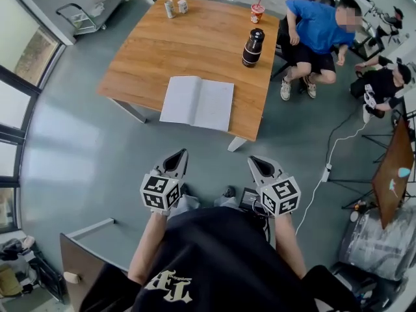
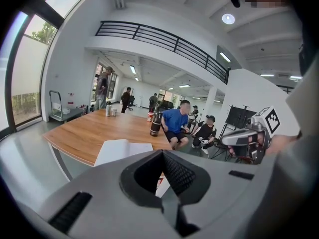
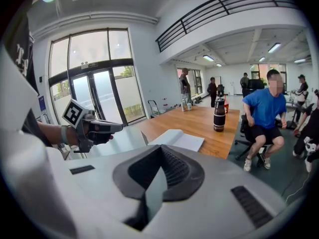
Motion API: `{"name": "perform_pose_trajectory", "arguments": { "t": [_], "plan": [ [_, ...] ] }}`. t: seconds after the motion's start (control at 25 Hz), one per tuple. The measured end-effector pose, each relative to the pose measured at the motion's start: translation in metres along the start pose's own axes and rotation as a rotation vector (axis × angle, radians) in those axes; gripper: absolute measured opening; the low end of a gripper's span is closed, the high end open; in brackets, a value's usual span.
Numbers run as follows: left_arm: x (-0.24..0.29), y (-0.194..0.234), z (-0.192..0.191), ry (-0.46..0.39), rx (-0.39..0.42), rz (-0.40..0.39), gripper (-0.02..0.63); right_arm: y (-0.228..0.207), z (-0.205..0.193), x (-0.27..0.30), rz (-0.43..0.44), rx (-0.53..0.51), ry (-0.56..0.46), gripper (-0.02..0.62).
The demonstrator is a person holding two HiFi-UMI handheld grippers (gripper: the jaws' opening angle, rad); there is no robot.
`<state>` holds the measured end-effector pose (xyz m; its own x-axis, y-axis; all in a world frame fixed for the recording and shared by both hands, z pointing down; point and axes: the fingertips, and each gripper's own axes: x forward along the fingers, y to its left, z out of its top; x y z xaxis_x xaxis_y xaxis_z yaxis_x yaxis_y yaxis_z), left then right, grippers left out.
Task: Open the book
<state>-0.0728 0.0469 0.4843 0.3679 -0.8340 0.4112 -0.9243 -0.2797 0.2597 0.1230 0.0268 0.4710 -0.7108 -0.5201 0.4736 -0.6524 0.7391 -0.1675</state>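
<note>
Left tool (image 1: 182, 153) and right tool (image 1: 253, 160) closed, empty, well short of open book (image 1: 197, 101) on table (image 1: 195, 44)

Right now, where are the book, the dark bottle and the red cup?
book (image 1: 197, 102): head view, the spine between its open pages.
dark bottle (image 1: 252, 49): head view, its body.
red cup (image 1: 257, 13): head view, its side.

The table (image 1: 195, 44) is smooth wood with visible grain. The book (image 1: 197, 101), at its 6 o'clock edge, shows matt white paper. The grey floor (image 1: 84, 168) is smooth, with soft sheen.
</note>
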Motion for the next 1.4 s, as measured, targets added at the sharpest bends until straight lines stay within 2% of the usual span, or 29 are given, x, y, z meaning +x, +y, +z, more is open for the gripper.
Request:
{"name": "perform_pose_trajectory", "arguments": {
  "t": [0.44,1.4],
  "plan": [
    [-0.026,0.036,0.0,-0.003,-0.004,-0.001,0.0,0.027,0.007,0.017,-0.046,0.002,-0.017,-0.012],
    [-0.03,0.028,-0.002,-0.011,-0.011,-0.02,0.0,0.021,0.007,0.009,-0.071,0.004,-0.015,-0.012]
  ]
}}
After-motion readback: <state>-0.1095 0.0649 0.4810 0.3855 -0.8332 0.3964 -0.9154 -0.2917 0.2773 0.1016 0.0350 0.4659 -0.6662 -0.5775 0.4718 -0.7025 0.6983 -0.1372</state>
